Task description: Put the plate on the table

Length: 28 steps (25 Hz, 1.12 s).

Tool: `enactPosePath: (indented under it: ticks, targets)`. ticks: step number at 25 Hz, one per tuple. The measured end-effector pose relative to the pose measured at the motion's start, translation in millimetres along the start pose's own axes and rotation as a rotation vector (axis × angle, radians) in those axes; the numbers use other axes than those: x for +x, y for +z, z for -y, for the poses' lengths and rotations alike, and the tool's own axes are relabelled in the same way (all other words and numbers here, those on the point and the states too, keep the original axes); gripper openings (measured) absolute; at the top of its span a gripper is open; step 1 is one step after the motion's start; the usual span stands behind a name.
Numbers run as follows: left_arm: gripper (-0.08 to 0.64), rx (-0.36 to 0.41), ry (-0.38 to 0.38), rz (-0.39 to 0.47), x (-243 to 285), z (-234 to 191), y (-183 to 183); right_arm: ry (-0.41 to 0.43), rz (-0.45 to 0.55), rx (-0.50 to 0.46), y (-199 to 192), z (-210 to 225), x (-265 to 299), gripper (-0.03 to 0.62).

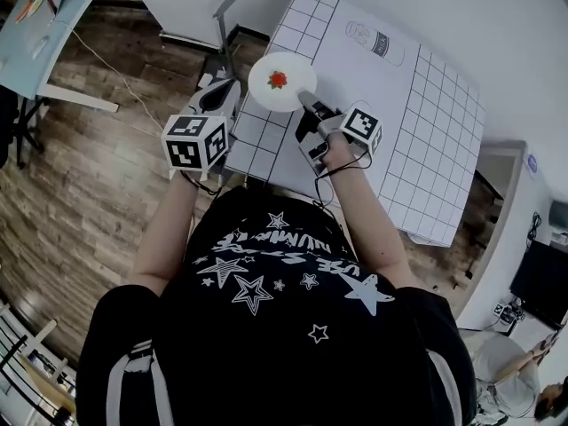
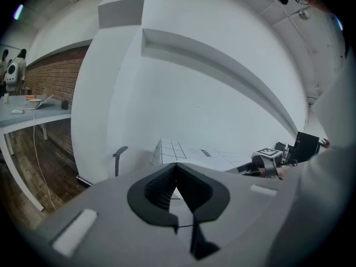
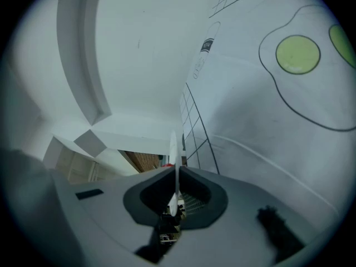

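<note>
White plate (image 1: 282,82) with a red mark at its middle, over the near left corner of the gridded counter (image 1: 426,149); touching the counter or not, impossible to tell. Right hand-held gripper (image 1: 309,105) pinching the plate's rim on the side nearest the person, thin edge of the plate upright between its jaws. Left hand-held gripper (image 1: 217,94) near the plate's left side, apart from it, beyond the counter's left edge, jaws pressed together on nothing.
</note>
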<state>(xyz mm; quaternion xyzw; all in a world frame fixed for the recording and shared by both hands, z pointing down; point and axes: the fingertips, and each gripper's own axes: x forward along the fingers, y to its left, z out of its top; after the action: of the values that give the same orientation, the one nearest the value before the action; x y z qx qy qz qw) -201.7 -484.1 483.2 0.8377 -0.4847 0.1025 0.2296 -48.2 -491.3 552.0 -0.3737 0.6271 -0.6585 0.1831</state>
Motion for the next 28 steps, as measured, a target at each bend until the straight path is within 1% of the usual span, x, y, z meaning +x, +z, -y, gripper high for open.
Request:
enactPosePath:
  ticks: [8,18,26,27,28]
  targets:
    - [0.009,0.016,-0.044,-0.023,12,-11,-1,-0.064,0.014,0.025,-5,24,11,0.021]
    - [0.009,0.011,-0.066,-0.041,11,-11,-9,-0.132,0.022,0.012,-5,38,10,0.021]
    - [0.009,0.016,-0.084,-0.034,13,-7,-5,-0.175,0.003,-0.038,-8,43,9,0.021]
    - [0.009,0.017,-0.086,-0.032,13,-6,-4,-0.176,0.002,-0.049,-8,42,9,0.024]
    - [0.009,0.019,-0.087,-0.030,13,-6,-3,-0.175,0.000,-0.056,-8,41,9,0.042]
